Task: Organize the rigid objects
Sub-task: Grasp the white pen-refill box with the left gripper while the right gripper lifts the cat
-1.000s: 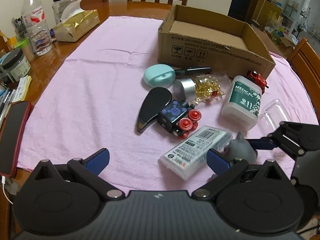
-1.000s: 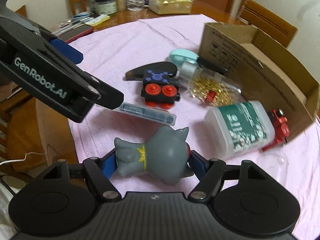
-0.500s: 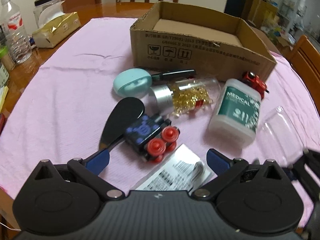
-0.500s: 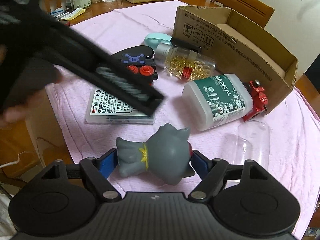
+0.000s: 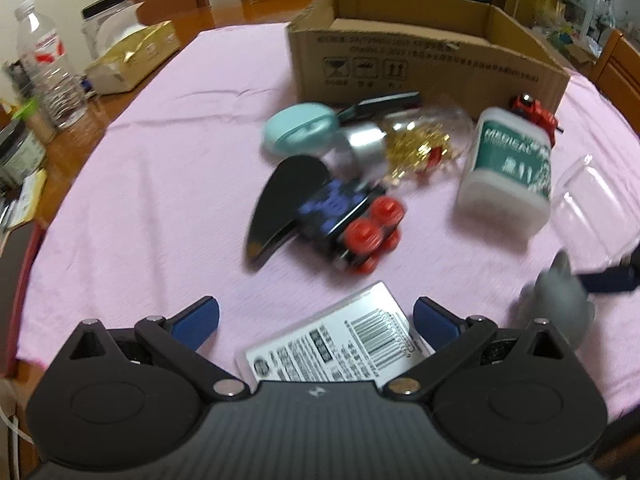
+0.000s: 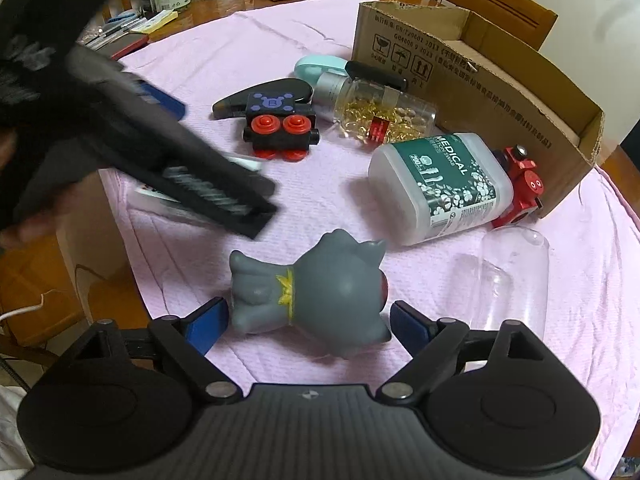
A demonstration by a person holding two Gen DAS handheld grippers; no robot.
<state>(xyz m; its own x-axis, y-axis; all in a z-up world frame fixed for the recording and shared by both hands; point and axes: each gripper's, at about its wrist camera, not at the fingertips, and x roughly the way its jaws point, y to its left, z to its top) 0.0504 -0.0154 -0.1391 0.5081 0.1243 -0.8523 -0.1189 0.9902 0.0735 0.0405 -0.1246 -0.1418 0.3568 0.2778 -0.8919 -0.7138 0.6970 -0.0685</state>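
Note:
My right gripper (image 6: 308, 322) is shut on a grey cat figure (image 6: 316, 296), held just above the pink cloth; the figure also shows in the left wrist view (image 5: 560, 300). My left gripper (image 5: 316, 314) is open over a flat clear case with a barcode label (image 5: 336, 348), which lies between its fingers. Ahead lie a black toy with red wheels (image 5: 352, 220), a black teardrop-shaped case (image 5: 280, 196), a mint case (image 5: 300, 130), a jar of gold pins (image 5: 416, 144), a white medical bottle (image 5: 508, 176) and a red toy (image 5: 536, 114).
An open, empty cardboard box (image 5: 424, 68) stands at the back of the pink cloth. A clear cup (image 6: 508, 276) lies at the right. A water bottle (image 5: 44, 68), tissue box (image 5: 128, 60) and jars sit on the wooden table at the left.
My left gripper has moved forward from the table's edge over the barcode case. My right gripper has lifted slightly and still holds the grey cat figure.

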